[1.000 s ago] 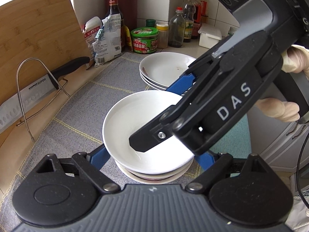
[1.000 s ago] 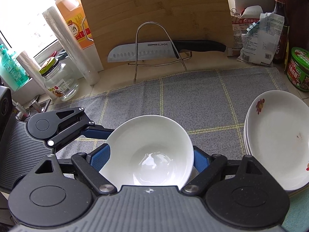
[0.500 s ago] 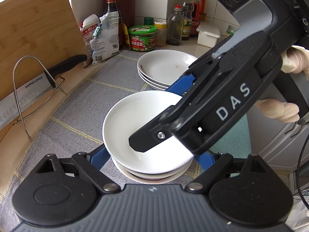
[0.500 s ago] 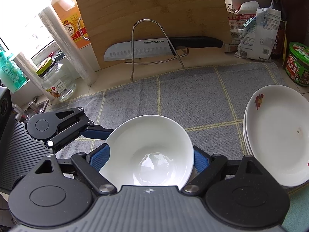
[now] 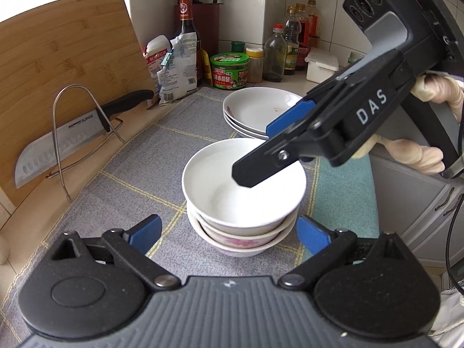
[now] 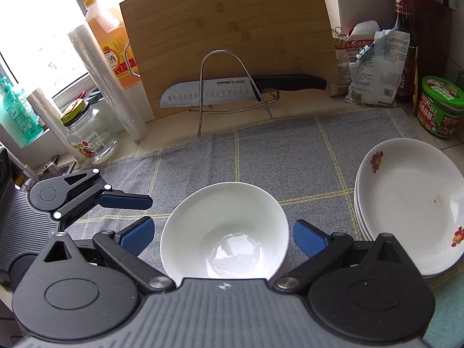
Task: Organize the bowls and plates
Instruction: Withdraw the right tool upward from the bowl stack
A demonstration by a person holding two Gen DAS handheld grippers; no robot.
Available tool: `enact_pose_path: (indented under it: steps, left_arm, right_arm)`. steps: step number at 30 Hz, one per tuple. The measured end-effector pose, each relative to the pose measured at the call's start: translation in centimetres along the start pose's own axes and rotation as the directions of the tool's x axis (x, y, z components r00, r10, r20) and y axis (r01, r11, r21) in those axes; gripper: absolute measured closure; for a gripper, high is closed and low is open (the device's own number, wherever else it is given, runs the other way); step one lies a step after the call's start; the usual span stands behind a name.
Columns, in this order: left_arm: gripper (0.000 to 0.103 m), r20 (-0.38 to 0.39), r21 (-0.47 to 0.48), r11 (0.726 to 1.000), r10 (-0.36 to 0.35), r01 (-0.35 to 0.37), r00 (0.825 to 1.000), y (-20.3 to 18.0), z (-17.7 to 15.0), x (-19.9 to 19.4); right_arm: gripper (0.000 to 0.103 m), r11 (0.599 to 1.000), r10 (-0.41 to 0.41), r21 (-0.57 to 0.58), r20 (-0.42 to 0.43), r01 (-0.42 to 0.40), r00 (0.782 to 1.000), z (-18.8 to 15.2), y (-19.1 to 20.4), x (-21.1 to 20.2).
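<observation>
Both pairs of jaws have just been opening: blue pads that pressed the rim now stand clear of it. Left gripper [image 5: 227,236]: released, pads either side of the plain white ceramic bowl [image 5: 232,185], not touching. Right gripper [image 6: 223,236]: released likewise, the same bowl [image 6: 224,229] between its pads. Bowl: upright, mouth up, round with no long axis, topmost of a nested stack of bowls [image 5: 240,237] on the grey checked cloth mat [image 5: 145,156]. Beyond: stack of white flower-printed plates [image 5: 261,113], near the bowls but apart.
</observation>
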State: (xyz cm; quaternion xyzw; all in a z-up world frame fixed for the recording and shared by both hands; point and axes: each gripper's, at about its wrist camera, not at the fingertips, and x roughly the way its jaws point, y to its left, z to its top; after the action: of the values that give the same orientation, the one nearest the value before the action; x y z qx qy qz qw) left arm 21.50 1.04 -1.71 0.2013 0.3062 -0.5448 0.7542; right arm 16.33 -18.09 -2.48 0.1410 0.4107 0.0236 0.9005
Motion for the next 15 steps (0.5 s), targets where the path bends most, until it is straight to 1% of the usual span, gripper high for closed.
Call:
enact_pose_path:
  steps: [3, 7, 11, 15]
  left_arm:
    - [0.004, 0.007, -0.047, 0.999, 0.027, -0.027, 1.000, 0.3, -1.1, -0.7]
    - [0.004, 0.011, -0.110, 0.992, 0.060, -0.059, 0.998, 0.3, -2.5, -1.0]
    - [0.004, -0.011, -0.143, 0.984, 0.104, -0.105, 0.994, -0.2, -3.7, -0.6]
    - [0.004, -0.041, -0.143, 0.979, 0.141, -0.145, 0.989, -0.9, -4.7, -0.3]
  right_arm:
    - [0.000, 0.998, -0.024, -0.060, 0.034, 0.026, 0.999, -0.9, 0.7, -1.0]
    - [0.000, 0.991, -0.033, -0.130, 0.058, 0.040, 0.998, -2.5, 1.4, -2.0]
    - [0.000, 0.987, -0.038, -0.155, 0.077, 0.050, 0.996, -4.2, 1.2, -2.7]
    - [0.000, 0.985, -0.059, -0.159, 0.055, 0.067, 0.997, -6.0, 0.7, -2.5]
